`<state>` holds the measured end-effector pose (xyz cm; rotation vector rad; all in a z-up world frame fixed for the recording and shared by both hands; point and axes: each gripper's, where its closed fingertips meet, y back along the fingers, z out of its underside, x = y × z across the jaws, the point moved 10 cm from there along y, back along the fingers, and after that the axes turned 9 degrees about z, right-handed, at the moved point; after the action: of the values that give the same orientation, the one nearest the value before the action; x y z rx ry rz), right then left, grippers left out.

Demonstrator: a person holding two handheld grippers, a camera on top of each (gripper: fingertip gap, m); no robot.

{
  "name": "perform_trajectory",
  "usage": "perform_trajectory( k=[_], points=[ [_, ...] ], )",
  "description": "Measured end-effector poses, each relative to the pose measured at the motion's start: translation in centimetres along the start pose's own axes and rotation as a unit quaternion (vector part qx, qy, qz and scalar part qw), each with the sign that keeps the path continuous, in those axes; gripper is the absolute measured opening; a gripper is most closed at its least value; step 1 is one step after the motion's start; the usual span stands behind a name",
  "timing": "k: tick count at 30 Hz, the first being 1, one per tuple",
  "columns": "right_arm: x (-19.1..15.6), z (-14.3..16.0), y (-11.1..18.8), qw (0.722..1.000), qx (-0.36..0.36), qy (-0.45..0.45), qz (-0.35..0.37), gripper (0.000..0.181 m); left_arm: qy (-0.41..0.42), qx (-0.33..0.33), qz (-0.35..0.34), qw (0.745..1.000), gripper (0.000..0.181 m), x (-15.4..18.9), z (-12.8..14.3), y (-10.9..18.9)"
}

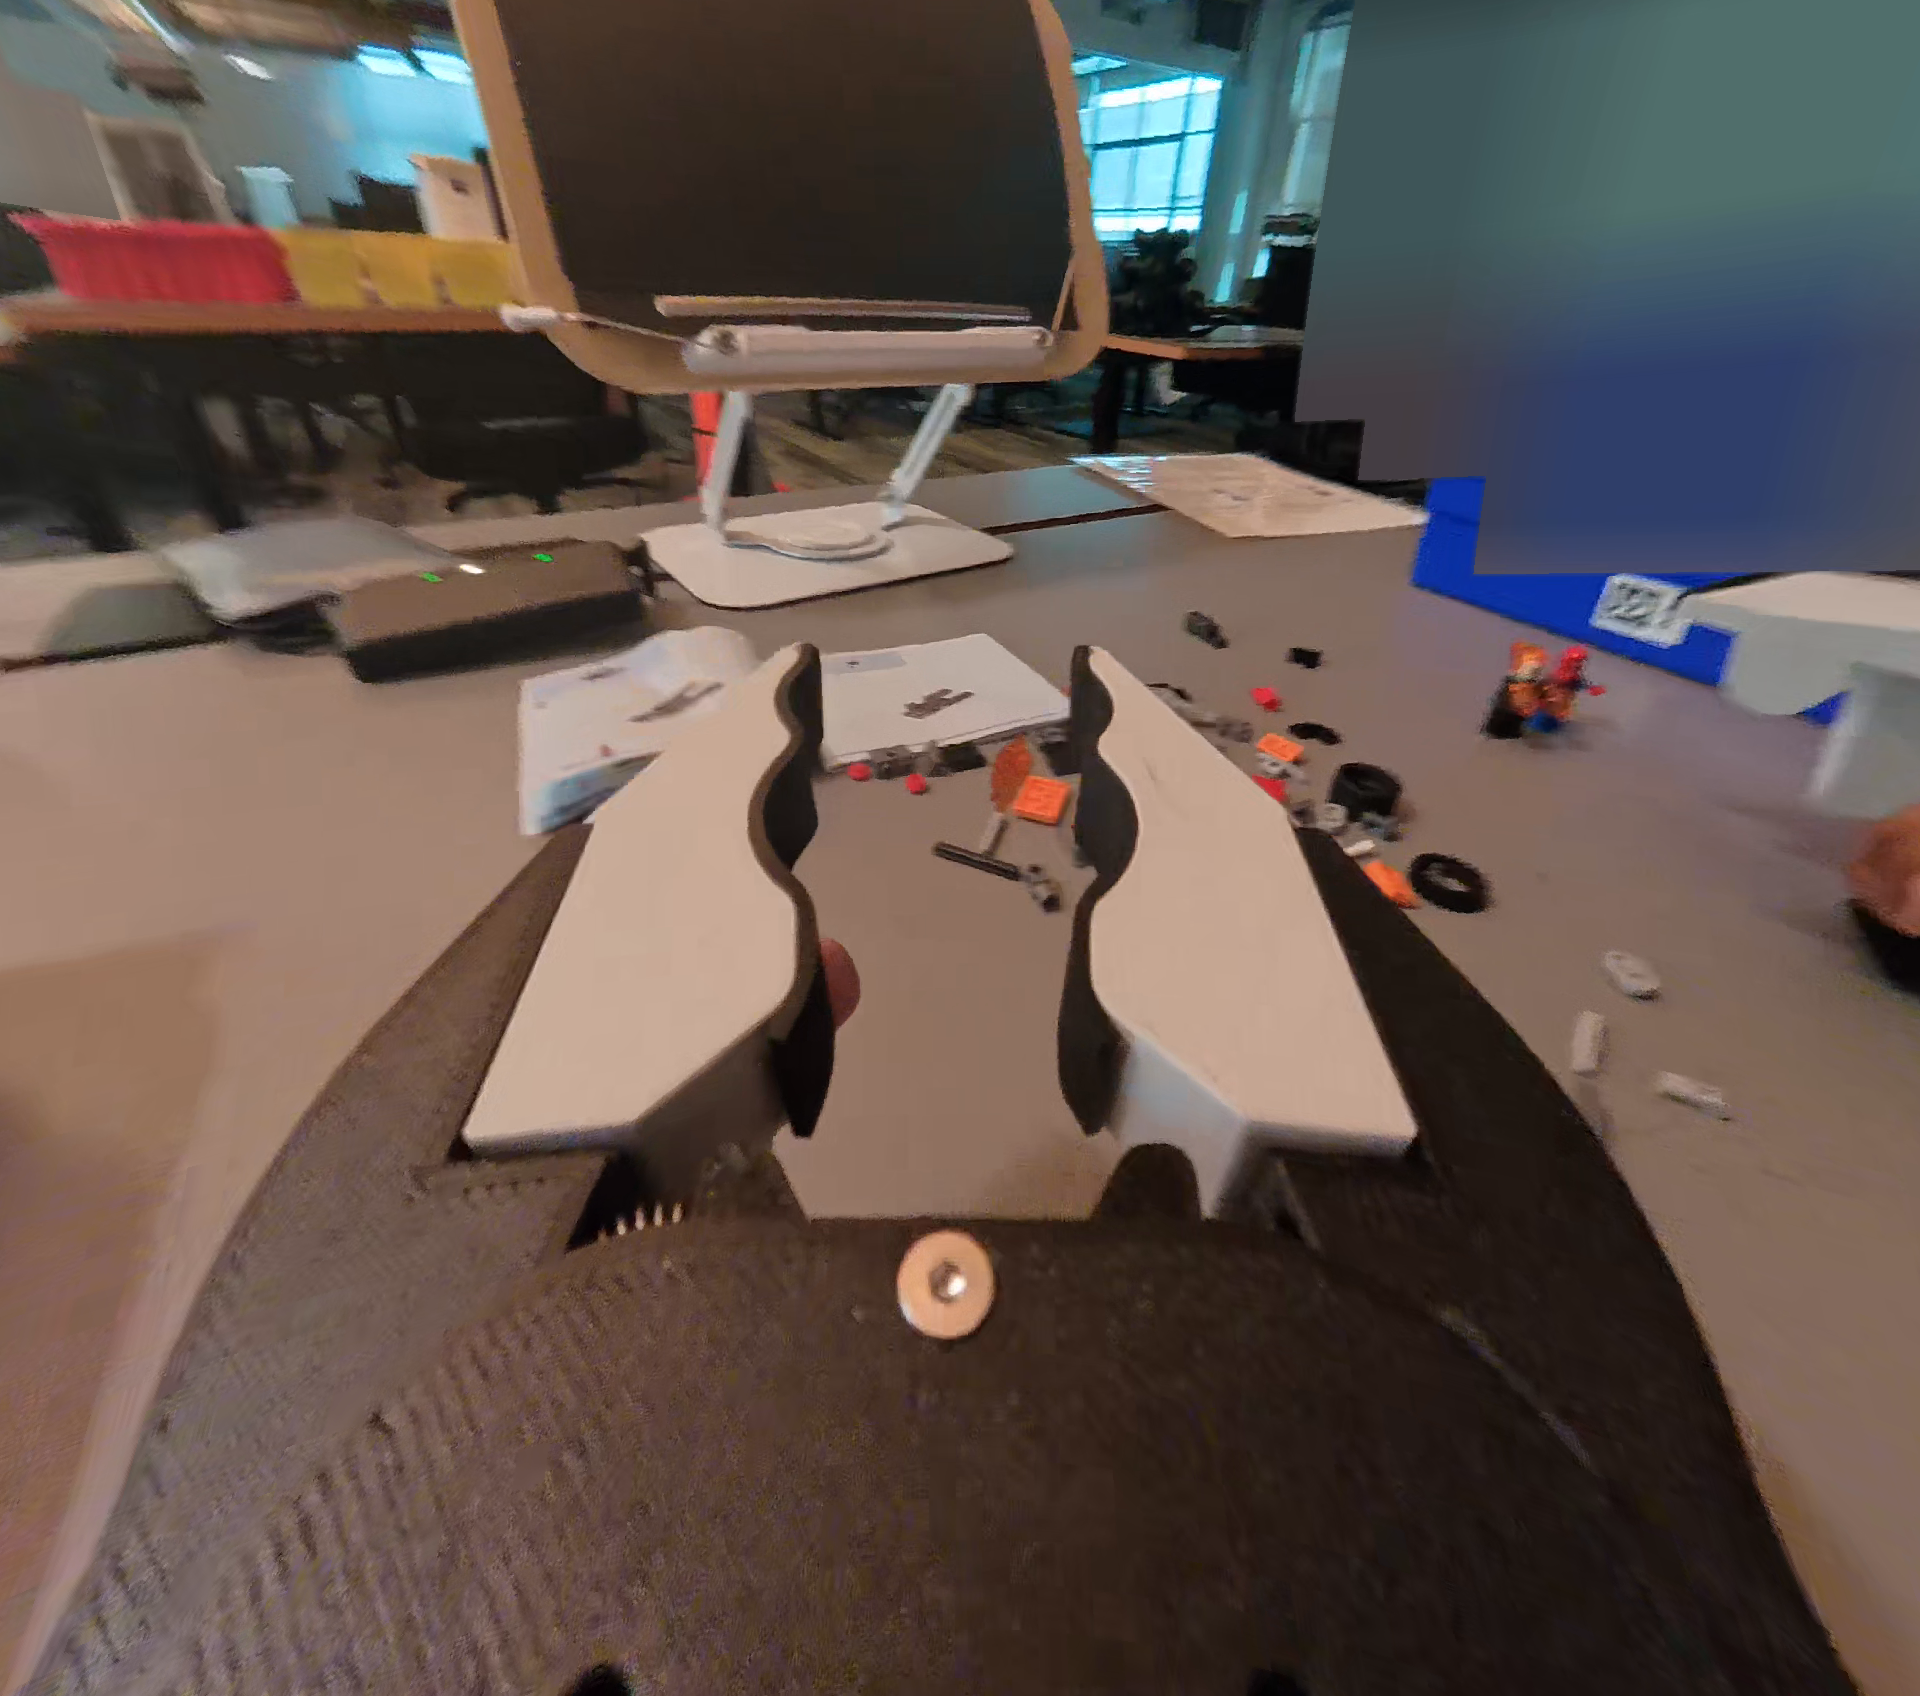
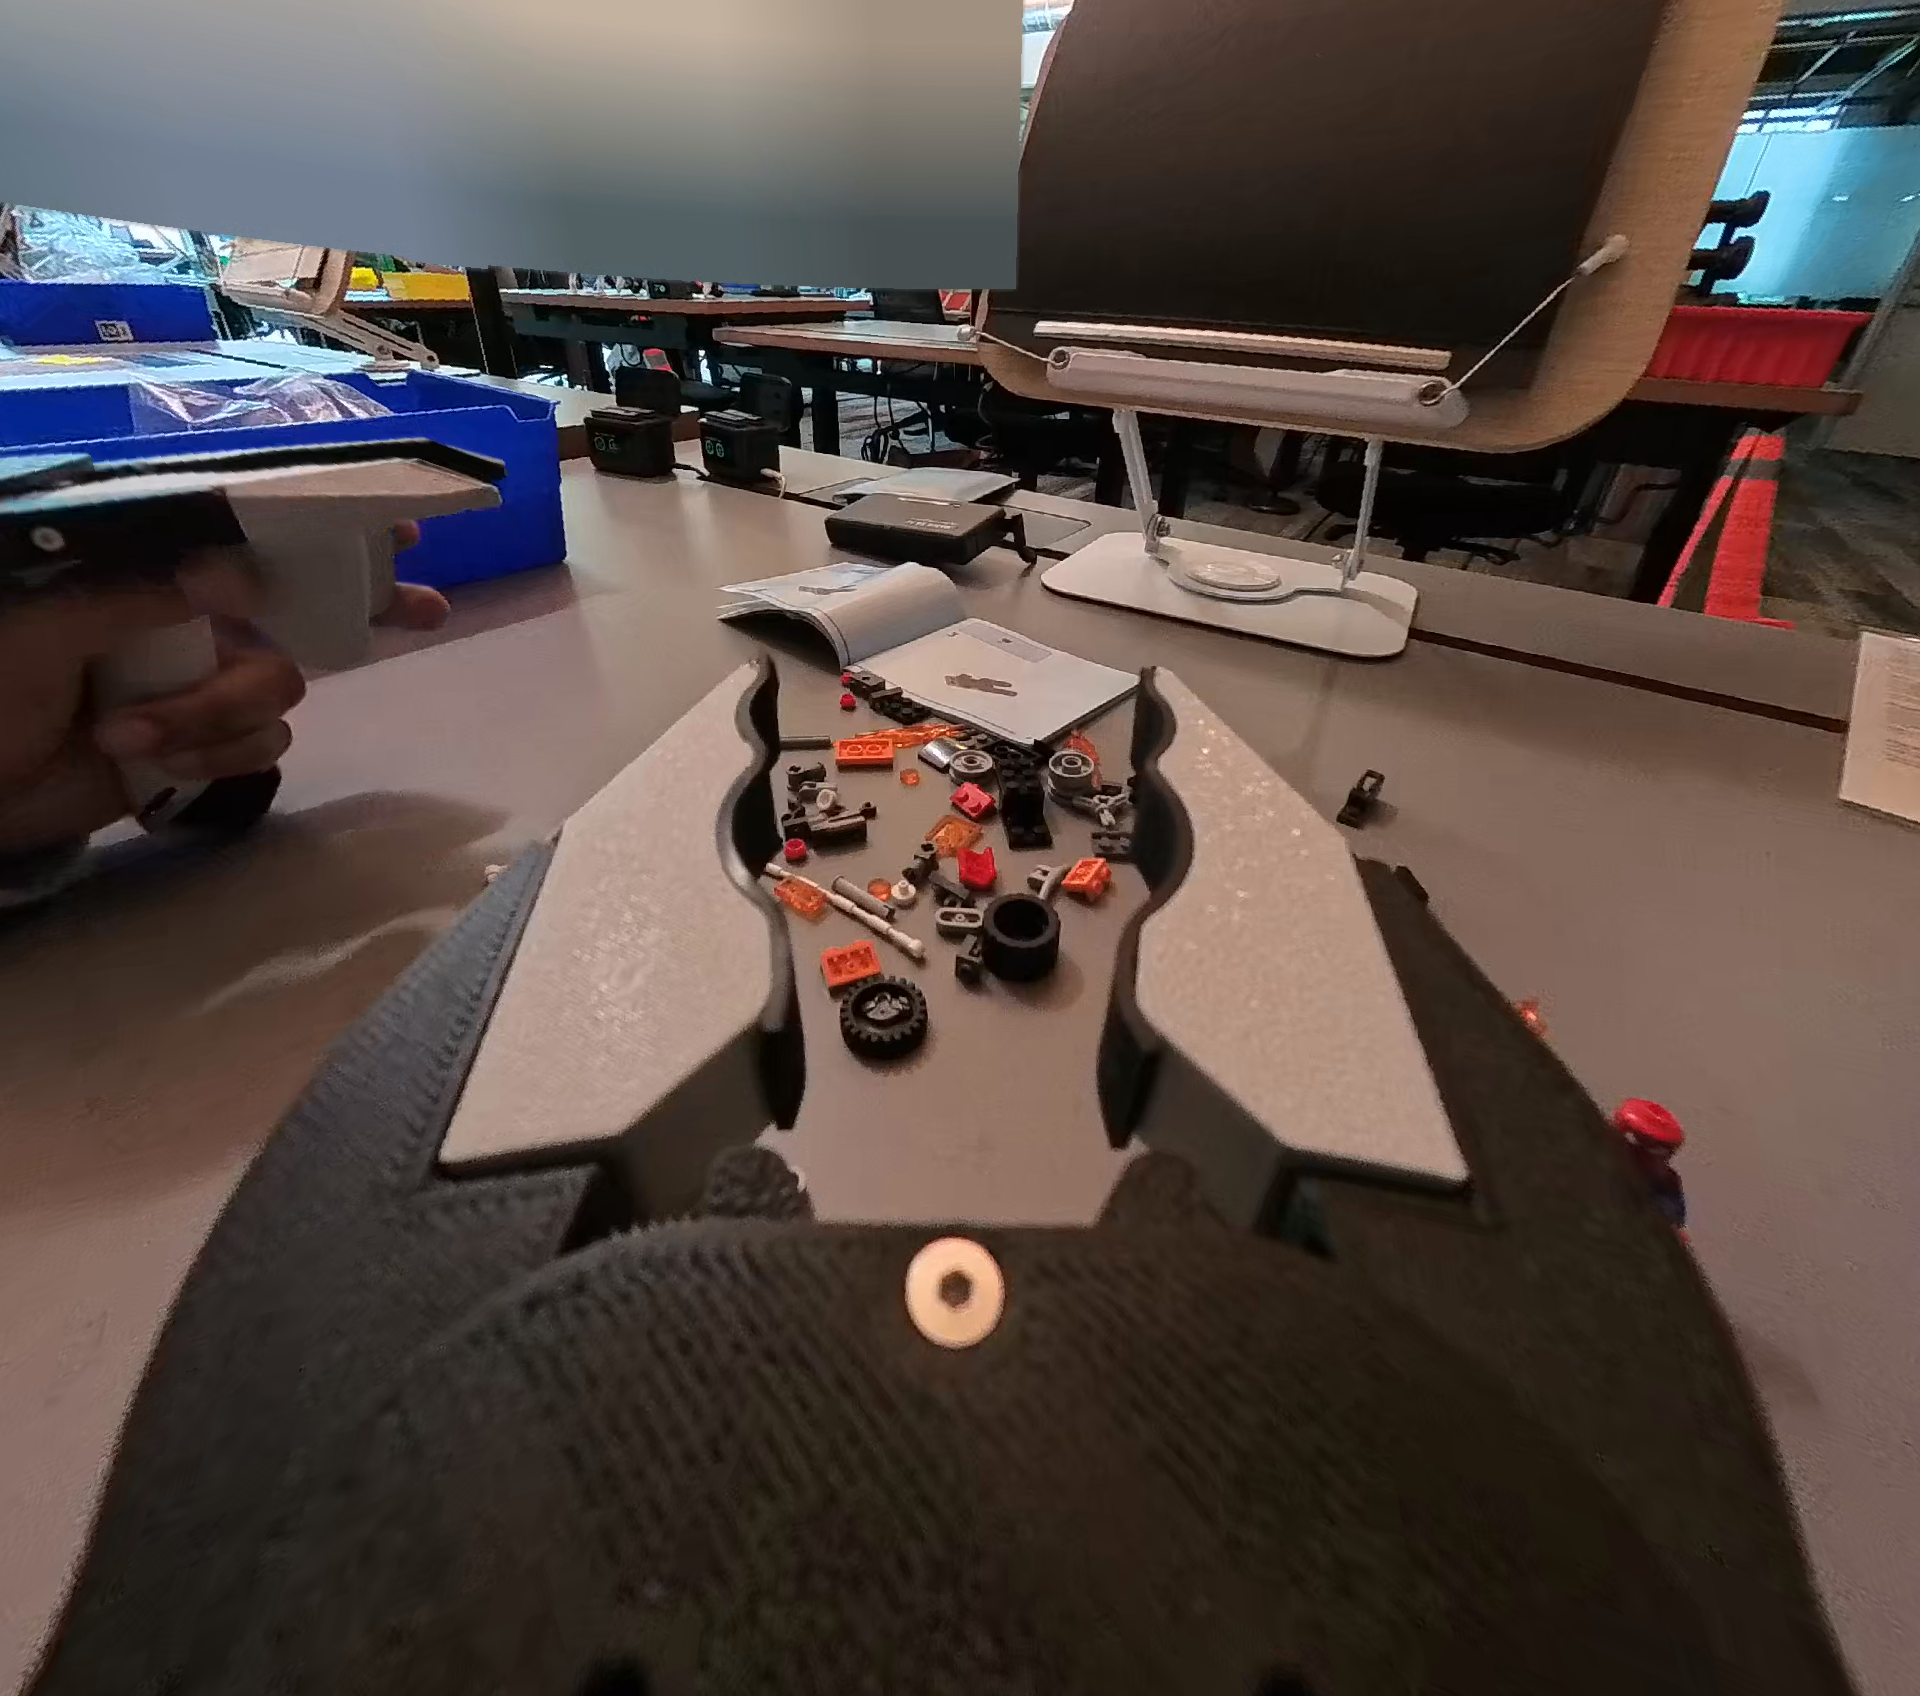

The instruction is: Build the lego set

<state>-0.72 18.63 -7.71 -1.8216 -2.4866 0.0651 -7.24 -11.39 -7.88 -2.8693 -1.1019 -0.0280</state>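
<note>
Several small loose lego pieces, black, orange, red and grey, lie scattered on the grey table (image 2: 1558, 867). Among them are a black tyre (image 2: 1020, 937), a small wheel (image 2: 883, 1014) and an orange plate (image 2: 864, 750). My right gripper (image 2: 951, 680) is open and empty, hovering just before the pile. My left gripper (image 1: 940, 664) is open and empty, to the left of the pieces (image 1: 1039, 799). An open instruction booklet (image 2: 935, 638) lies behind the pile. Two minifigures (image 1: 1548, 690) stand on the right in the left wrist view.
A tablet on a white stand (image 2: 1236, 586) stands behind the booklet. A blue bin (image 2: 488, 451) sits at the left, a black charger box (image 2: 914, 526) at the back. A paper sheet (image 2: 1886, 732) lies at the right edge. A loose black piece (image 2: 1359, 796) lies apart.
</note>
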Motion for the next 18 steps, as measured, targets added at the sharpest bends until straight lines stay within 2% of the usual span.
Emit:
perform_trajectory(
  k=[4, 7, 10, 14, 18],
  points=[
    [-0.1, 0.1, -0.2, 1.0, -0.006, 0.006, 0.002, 0.074, 0.121, -0.008, 0.053, 0.991, 0.047, -1.1, 0.5, -0.4],
    [-0.2, 0.1, -0.2, 1.0, 0.003, 0.019, 0.009, 0.077, 0.17, -0.044, 0.09, 0.98, 0.047, -1.3, 1.0, -1.0],
    [-0.3, 0.1, -0.2, 1.0, 0.008, 0.027, 0.013, 0.077, 0.176, -0.058, 0.098, 0.978, 0.045, -1.2, 1.1, -1.2],
    [-0.1, 0.1, -0.1, 0.999, 0.019, 0.029, 0.015, 0.072, 0.172, -0.053, 0.1, 0.979, 0.031, -1.2, 1.1, -1.1],
    [-0.2, 0.0, 0.0, 0.999, 0.029, 0.03, 0.0, 0.056, 0.167, -0.056, 0.103, 0.979, 0.007, -1.0, 1.0, -1.1]
  ],
)
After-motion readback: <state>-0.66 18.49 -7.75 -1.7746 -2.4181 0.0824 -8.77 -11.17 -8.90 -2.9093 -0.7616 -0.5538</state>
